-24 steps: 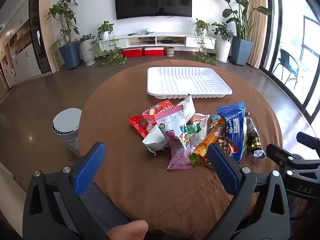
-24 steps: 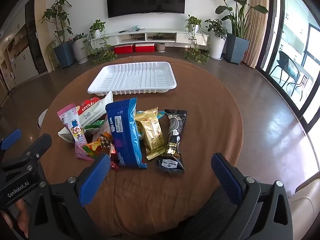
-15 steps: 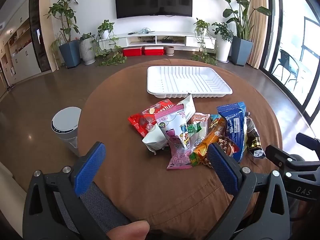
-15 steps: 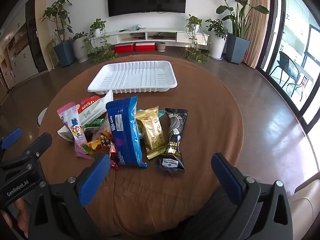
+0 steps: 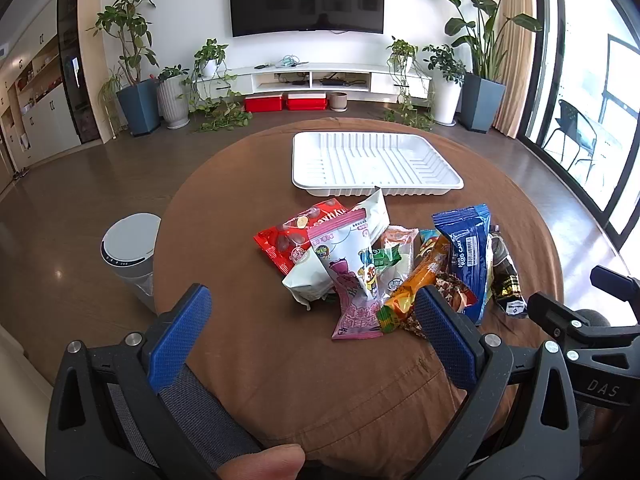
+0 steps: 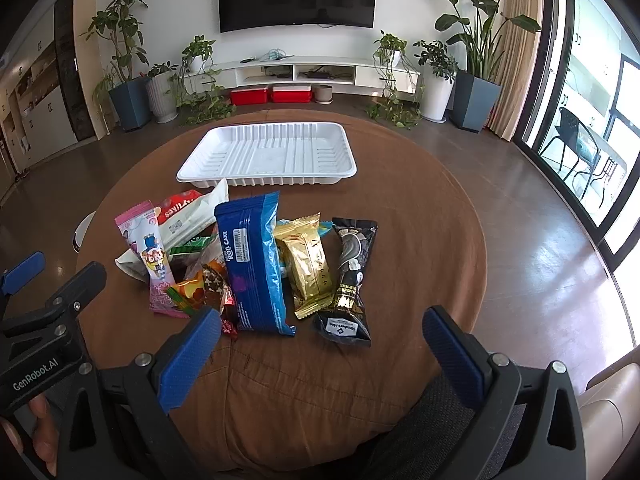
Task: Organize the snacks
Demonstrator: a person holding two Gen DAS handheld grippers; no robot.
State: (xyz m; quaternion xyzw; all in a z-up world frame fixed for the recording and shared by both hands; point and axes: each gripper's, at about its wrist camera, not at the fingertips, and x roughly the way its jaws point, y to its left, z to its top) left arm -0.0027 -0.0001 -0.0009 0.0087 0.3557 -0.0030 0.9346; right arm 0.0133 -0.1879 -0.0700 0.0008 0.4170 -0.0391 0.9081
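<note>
A heap of snack packets lies on the near half of a round table covered with a brown cloth (image 5: 248,360). In the heap, a blue roll-cake pack (image 6: 254,264) lies lengthwise in the middle, with a gold packet (image 6: 308,264) just to its right and a black packet (image 6: 350,280) beside that. To the left lie a pink pouch with cartoon figures (image 5: 352,276), an orange wrapper (image 5: 420,280), a white bag (image 5: 340,248) and a red pack (image 5: 296,232), overlapping one another. Beyond the heap, toward the far edge of the table, sits a white ribbed tray (image 6: 268,156) with nothing in it; the tip of the white bag reaches close to its near rim.

The left gripper (image 5: 312,340) hangs over the near edge of the table, jaws spread wide, nothing between them. The right gripper (image 6: 320,350) does the same to its right, wide apart and holding nothing.

On the floor left of the table stands a white round bin (image 5: 130,248).
</note>
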